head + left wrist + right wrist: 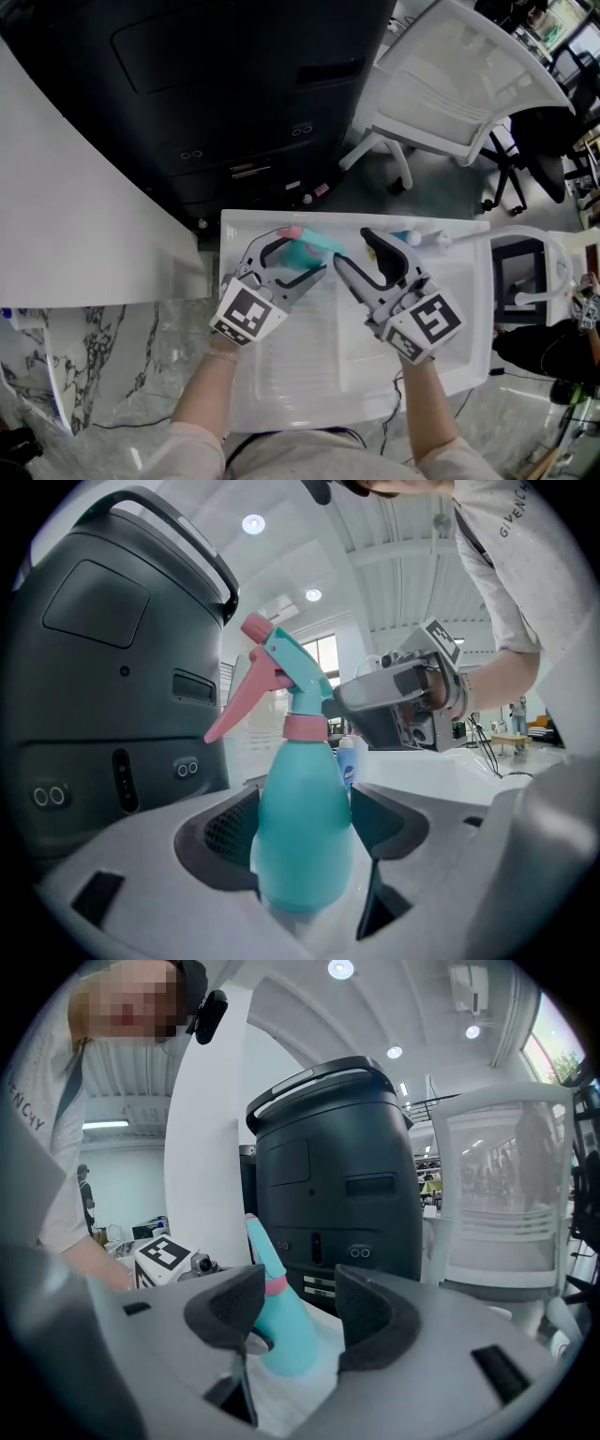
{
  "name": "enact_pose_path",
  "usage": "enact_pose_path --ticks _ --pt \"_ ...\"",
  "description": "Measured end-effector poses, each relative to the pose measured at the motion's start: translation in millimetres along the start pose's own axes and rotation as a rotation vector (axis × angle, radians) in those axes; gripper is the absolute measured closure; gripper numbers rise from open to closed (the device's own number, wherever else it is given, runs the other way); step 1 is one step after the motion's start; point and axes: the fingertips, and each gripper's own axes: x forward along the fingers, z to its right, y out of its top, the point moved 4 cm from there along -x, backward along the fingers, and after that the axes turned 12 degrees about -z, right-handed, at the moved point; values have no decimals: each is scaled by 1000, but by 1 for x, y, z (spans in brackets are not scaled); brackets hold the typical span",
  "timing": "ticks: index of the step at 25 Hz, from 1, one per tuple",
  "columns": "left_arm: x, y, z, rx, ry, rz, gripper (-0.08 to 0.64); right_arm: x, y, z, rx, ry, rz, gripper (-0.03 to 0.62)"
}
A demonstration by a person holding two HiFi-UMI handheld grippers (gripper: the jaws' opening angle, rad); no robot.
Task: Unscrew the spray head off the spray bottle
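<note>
A teal spray bottle [305,827] with a pink collar [305,727] and pink trigger [239,705] stands upright between the pads of my left gripper [305,822], which is shut on its body. From the head view, the left gripper [302,253] holds the bottle [314,246] over the far part of the white table [309,375]. My right gripper [352,247] hovers just right of the bottle with its jaws apart. In the right gripper view the bottle [281,1335] shows through the gap beyond the pads [230,1312], untouched.
A big black machine [234,94] stands beyond the table's far edge, and a white chair [459,84] is at the back right. A small blue bottle [347,761] sits on the table behind the spray bottle. A white panel [66,206] lies at the left.
</note>
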Motion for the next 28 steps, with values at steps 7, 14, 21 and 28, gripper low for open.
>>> enact_pose_path --ticks 7,14,21,28 --pt "0 0 0 1 -1 -2 249 15 6 8 20 -41 18 398" --pt "1 -1 0 -9 2 0 249 11 -2 4 49 -46 18 417" --pt "1 -1 -1 -15 6 3 249 1 -15 -44 -30 133 33 312" --pt "1 -1 -1 -23 10 2 249 15 -18 -43 31 36 1 318"
